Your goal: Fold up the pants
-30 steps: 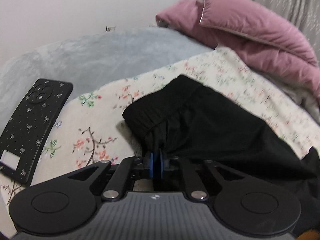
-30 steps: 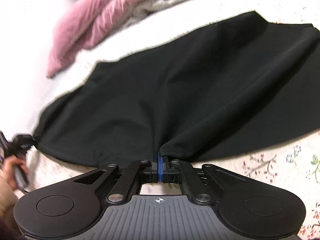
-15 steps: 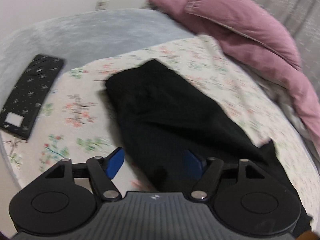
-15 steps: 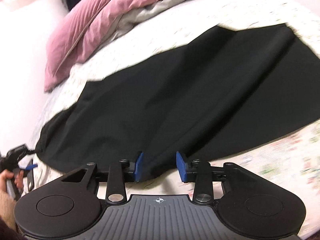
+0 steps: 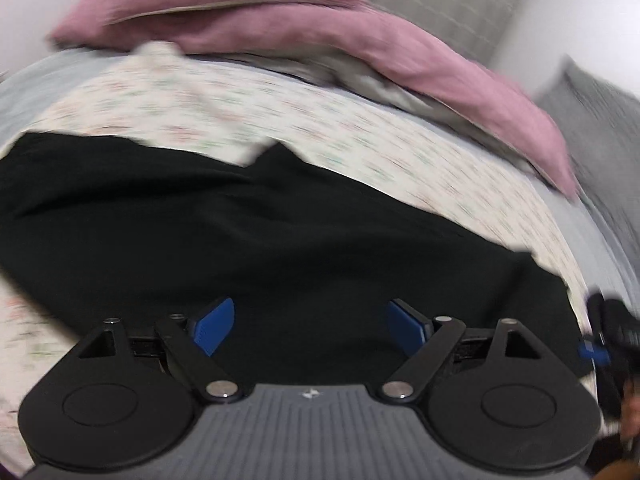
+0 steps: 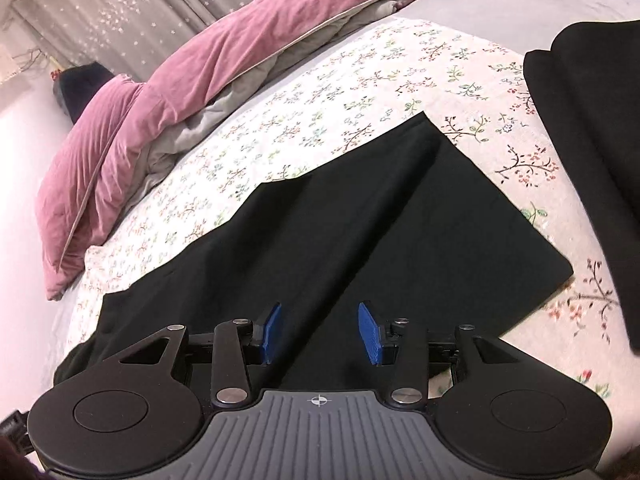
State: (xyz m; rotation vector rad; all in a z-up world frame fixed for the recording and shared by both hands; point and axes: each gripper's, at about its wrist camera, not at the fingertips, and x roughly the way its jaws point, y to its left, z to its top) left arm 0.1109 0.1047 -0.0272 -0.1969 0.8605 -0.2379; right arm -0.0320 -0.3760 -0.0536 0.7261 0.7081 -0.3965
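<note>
The black pants [image 5: 280,240] lie flat on the floral sheet [image 5: 360,136], folded lengthwise into one long strip. In the right wrist view the pants [image 6: 380,232] run from the lower left to squared leg ends at the right. My left gripper [image 5: 308,326] is open and empty, low over the cloth. My right gripper [image 6: 320,330] is open and empty, low over the pants' near edge. The right gripper also shows at the right edge of the left wrist view [image 5: 600,348]. The left wrist view is blurred.
A pink duvet [image 6: 180,76] with grey lining is bunched along the far side of the bed. Another black garment [image 6: 592,128] lies at the right edge of the right wrist view. A grey pillow [image 5: 592,120] sits at the right.
Both grippers were shut on the pants' edge one second ago; both have opened and let go. The left wrist view has swung right; the pants now lie flat.
</note>
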